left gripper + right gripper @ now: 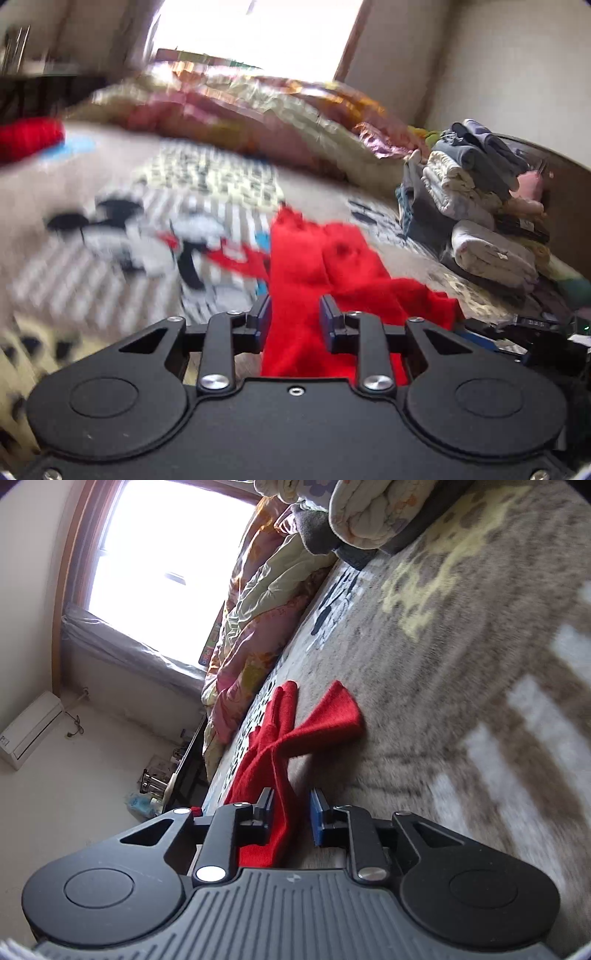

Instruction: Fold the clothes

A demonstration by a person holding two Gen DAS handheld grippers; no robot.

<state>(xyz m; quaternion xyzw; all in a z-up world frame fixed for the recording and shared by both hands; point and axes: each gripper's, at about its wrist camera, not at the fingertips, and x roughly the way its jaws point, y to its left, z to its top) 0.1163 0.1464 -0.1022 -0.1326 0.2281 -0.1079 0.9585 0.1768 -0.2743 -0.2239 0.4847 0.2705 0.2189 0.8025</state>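
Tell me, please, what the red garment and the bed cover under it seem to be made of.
Red garment: probably a soft knit, wool or acrylic, matte; its surface looks fuzzy and limp.
Bed cover: likely plush fleece, matte; short nap shows in the printed grey pile.

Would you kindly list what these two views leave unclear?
- Left wrist: bedspread print, motion-blurred.
- Left wrist: red garment's near end, hidden behind the left gripper.
- Right wrist: folded bedding, cut off by the top edge.
- Right wrist: shelf items, too small.
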